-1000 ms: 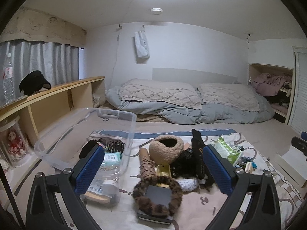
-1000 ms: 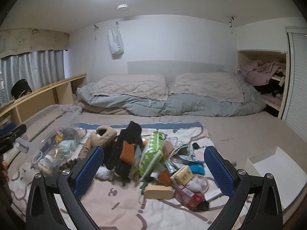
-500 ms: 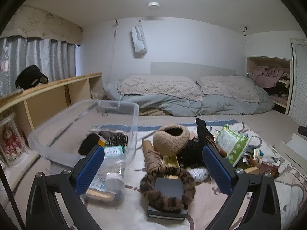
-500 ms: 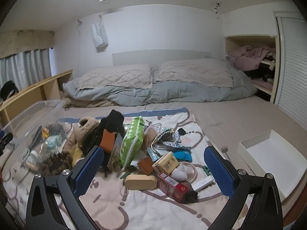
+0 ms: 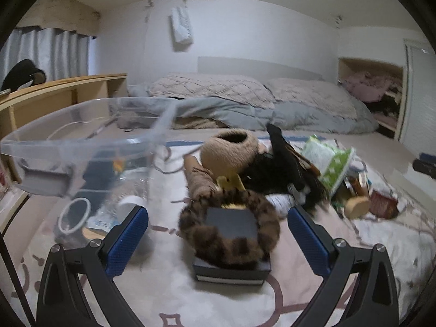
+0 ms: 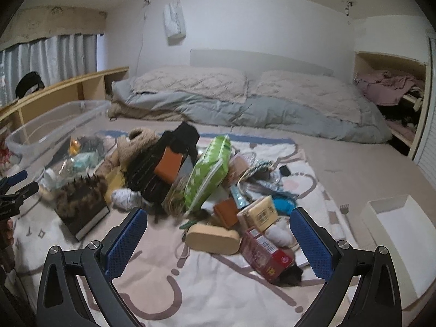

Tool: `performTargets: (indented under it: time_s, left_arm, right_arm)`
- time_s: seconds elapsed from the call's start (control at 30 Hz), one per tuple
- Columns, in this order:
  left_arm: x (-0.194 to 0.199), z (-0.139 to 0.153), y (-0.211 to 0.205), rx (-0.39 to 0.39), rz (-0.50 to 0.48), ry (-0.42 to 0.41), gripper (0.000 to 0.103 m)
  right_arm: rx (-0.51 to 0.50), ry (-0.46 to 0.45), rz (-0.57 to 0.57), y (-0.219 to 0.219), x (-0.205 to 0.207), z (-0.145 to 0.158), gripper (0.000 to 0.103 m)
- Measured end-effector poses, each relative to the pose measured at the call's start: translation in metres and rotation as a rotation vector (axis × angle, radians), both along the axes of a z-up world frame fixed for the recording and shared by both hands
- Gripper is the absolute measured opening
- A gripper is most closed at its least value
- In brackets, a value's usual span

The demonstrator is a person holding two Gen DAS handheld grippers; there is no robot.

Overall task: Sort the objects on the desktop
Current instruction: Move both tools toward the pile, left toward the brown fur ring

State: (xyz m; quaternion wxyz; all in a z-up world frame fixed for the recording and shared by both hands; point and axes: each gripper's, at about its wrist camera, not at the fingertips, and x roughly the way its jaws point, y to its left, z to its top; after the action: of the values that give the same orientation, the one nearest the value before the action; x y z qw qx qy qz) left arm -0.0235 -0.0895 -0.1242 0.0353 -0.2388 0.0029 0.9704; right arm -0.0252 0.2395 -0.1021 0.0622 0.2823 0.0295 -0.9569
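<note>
Left wrist view has my left claw spread wide, gripping nothing, with the fuzzy brown scrunchie sitting on a dark box between the pads. My right claw is wide open too, empty, above the blanket near a tan case and red box. Stuff inside the clear bin is too blurry to identify.

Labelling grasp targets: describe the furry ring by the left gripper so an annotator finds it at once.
Start at the clear plastic bin on the patterned blanket. Just right of it lies a dark flat box, and the brown striped furry ring rests on its lid. Unlike the tan fuzzy pouch behind, it is a flat, dark-banded loop.
</note>
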Motion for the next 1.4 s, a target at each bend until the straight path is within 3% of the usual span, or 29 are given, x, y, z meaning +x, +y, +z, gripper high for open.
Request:
performTargets:
  time_s: [0.57,0.83,1.0,1.27,1.4]
  left_arm:
    - [-0.005,-0.028,0.051,-0.051,-0.272,-0.056,0.103]
    - [-0.029,-0.033,0.059,-0.057,-0.265,-0.065,0.103]
    - [-0.040,-0.040,0.062,-0.060,-0.270,-0.078,0.102]
    - [-0.055,-0.056,0.064,-0.072,-0.262,-0.132,0.064]
    - [-0.056,-0.062,0.059,-0.071,-0.243,-0.150,0.062]
  right_arm:
    - [0.017,-0.157,0.014,-0.006,-0.030,-0.070,0.103]
    - [-0.001,-0.181,0.005,-0.004,-0.037,-0.079,0.103]
    - [-0.085,-0.198,-0.014,0.003,-0.042,-0.082,0.103]
    - [-0.091,-0.231,-0.046,0.000,-0.048,-0.090,0.103]
    - [-0.099,-0.250,-0.050,0.001,-0.050,-0.093,0.103]
